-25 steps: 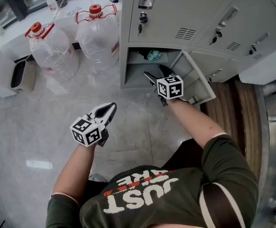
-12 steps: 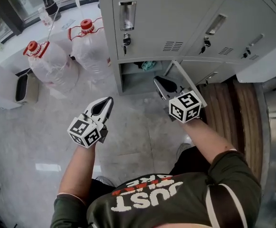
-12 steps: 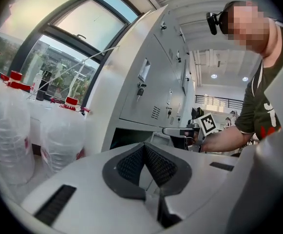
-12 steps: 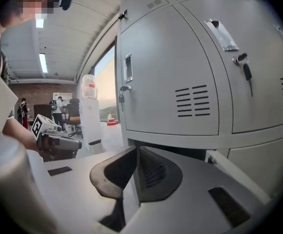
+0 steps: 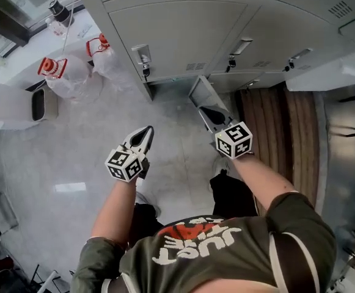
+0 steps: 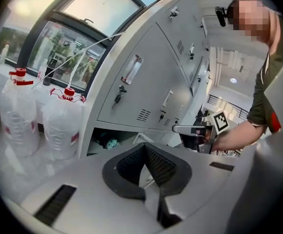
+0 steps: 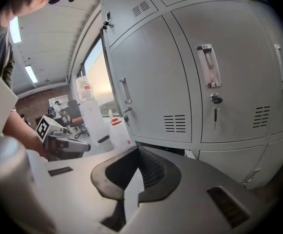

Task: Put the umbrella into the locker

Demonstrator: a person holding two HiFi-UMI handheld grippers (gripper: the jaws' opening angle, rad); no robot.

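In my left gripper view, a dark and teal bundle [image 6: 108,142] lies inside the open bottom compartment of the locker [image 6: 146,77]. I take it for the umbrella, though I cannot make out its shape. In the head view that compartment's door [image 5: 203,97] stands swung out over the pale floor [image 5: 73,157].

My right gripper [image 5: 209,112] hangs just in front of the door, its jaws clenched together with nothing between them. My left gripper [image 5: 145,134] is apart from it over bare floor. Its jaws are pressed tip to tip and also empty.

Two big clear water bottles with red caps [image 6: 63,126] stand just beside the locker's left side, under a window [image 6: 83,38].
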